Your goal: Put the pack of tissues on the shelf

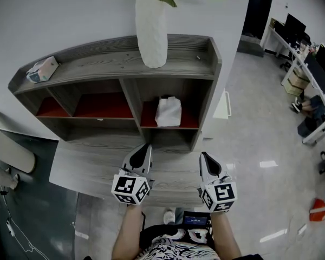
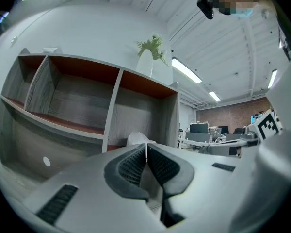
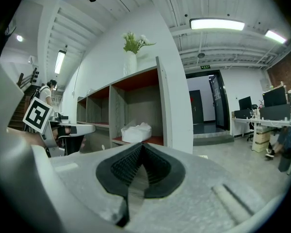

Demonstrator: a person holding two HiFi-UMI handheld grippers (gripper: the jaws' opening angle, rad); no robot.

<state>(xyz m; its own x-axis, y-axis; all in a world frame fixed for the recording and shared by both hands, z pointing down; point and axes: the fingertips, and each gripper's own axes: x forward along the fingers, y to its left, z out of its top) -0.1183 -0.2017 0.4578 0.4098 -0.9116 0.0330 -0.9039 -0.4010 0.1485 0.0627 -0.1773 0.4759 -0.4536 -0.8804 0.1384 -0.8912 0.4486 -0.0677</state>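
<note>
The white pack of tissues [image 1: 168,112] lies in the right-hand middle compartment of the grey wooden shelf [image 1: 114,64], on its red floor. It also shows in the left gripper view [image 2: 137,139] and the right gripper view [image 3: 133,131]. Both grippers hover in front of the shelf, above its low front ledge and apart from the pack. My left gripper [image 1: 147,145] [image 2: 146,147] is shut with its pads together and nothing between them. To its right, my right gripper [image 1: 203,155] [image 3: 141,145] is also shut and empty.
A white vase [image 1: 151,31] with a green plant stands on the shelf top, and a small box [image 1: 42,69] sits at its left end. Desks with monitors [image 1: 300,47] and a seated person [image 1: 314,106] are at the far right. A white wall stands behind the shelf.
</note>
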